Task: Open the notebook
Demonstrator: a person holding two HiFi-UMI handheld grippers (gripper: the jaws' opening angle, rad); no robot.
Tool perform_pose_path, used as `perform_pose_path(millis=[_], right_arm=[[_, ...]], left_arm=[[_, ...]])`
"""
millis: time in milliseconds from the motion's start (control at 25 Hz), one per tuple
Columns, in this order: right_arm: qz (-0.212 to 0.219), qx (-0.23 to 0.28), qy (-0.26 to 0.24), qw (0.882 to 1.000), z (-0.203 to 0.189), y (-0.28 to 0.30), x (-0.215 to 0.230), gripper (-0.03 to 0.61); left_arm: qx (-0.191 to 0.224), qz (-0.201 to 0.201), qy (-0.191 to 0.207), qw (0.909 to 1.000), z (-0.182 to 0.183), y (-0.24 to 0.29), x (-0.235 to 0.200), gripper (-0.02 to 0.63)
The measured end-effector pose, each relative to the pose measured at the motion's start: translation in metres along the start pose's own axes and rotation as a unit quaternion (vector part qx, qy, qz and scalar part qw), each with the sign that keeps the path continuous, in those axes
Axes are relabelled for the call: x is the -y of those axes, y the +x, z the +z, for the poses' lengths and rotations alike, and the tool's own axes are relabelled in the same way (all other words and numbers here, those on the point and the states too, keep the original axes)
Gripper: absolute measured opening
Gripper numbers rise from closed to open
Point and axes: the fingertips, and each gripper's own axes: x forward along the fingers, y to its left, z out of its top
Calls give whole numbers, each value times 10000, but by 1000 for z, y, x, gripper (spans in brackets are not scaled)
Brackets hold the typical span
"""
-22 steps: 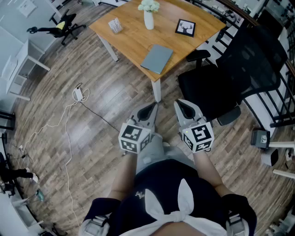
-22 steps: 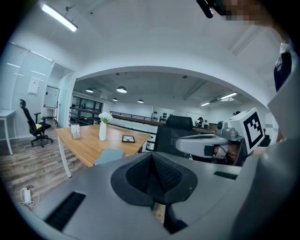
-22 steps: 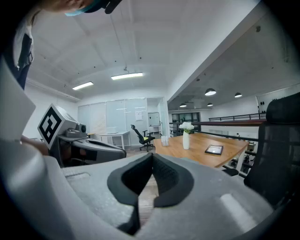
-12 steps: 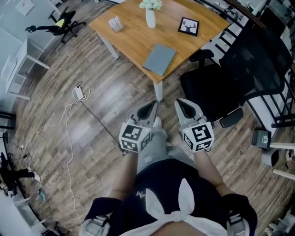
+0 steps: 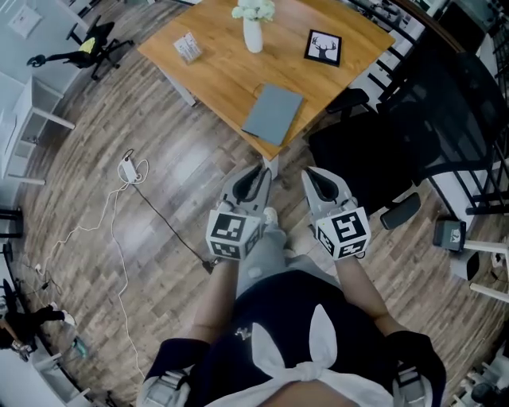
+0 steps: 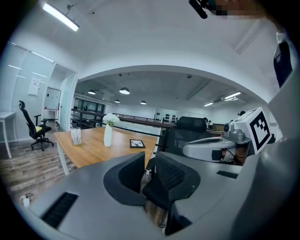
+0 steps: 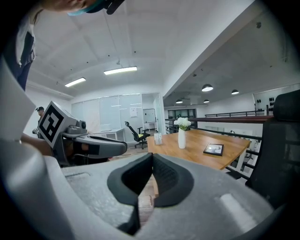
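- The left gripper (image 6: 146,158) has its two jaws just a little bit apart. There is a thin gap between them, and nothing is in the gap.
- The right gripper (image 7: 152,161) has its jaws pressed together at the tips. It holds nothing.
- Both grippers are side by side in front of the person and point a little down, towards the table. They do not touch each other.
- Each gripper has a white cube with black squares on it. The left cube (image 5: 233,233) and the right cube (image 5: 342,232) sit close to the person's body.
- Under the grippers is a wood floor (image 5: 159,143).
- The wooden table (image 5: 223,75) stands just past the tips of the grippers.
- The notebook (image 5: 273,114) is grey. It lies flat and shut on the table, close to the edge nearest the person. No gripper touches it.
- Farther back on the table stands a white vase (image 5: 253,36) with white flowers (image 5: 254,9) in it.
- To the right of the vase lies a small picture frame (image 5: 322,48) with a black rim.
- To the left of the vase is a small card stand (image 5: 187,46).
- A big black office chair (image 5: 398,135) stands on the right, beside the table.
- On the floor to the left is a white plug (image 5: 130,169) with a thin cable (image 5: 119,262) that winds away from it.
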Motion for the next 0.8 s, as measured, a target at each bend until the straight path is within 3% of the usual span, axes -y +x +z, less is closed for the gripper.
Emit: perform_pose_path(millis=[200,360,800], right_arm=[[-191,-66,31,9998,7,31,22,-3],[-340,-124,72,9993,10,50,36,-3],[-769,-336,75,9964,4,88,70,-3]], left_arm=[[-5,-159,355,9992,12,36,-20,203],[-98,-251,571,9980,15,58,-32,218],[-858,-291,668,9936,-15,116,-64,279]])
